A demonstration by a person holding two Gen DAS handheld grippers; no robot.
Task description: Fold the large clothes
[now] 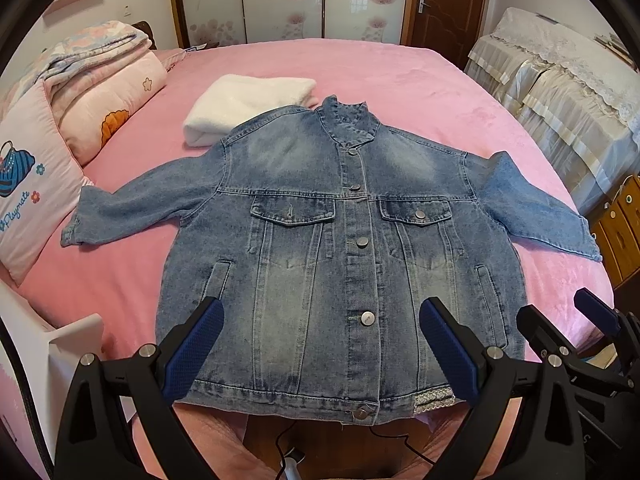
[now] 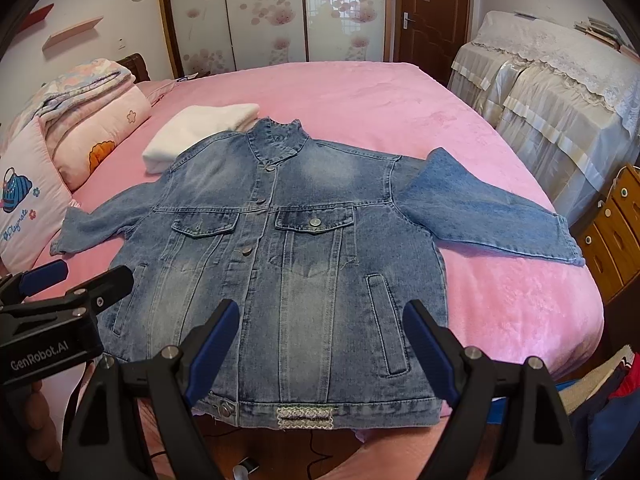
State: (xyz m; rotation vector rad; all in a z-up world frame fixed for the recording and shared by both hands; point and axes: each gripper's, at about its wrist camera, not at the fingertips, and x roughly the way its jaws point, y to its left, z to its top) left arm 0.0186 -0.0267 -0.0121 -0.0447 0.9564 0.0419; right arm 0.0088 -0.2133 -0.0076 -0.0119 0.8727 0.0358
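Folding has not begun: the denim jacket [image 1: 320, 248] lies flat, buttoned and front-up on the pink bed [image 1: 400, 76], collar toward the far wall, both sleeves spread outward, hem at the near bed edge. The left gripper [image 1: 320, 344] hovers above the hem with jaws spread wide, holding nothing; the right gripper [image 2: 320, 344] hovers likewise over the hem's right portion, jaws apart and empty. A folded white towel [image 1: 248, 104] sits beside the jacket's shoulder. Judged next step: lower each gripper onto a sleeve or side edge, pinch the denim firmly, and fold inward across the front panel. Heavy denim will likely resist creasing
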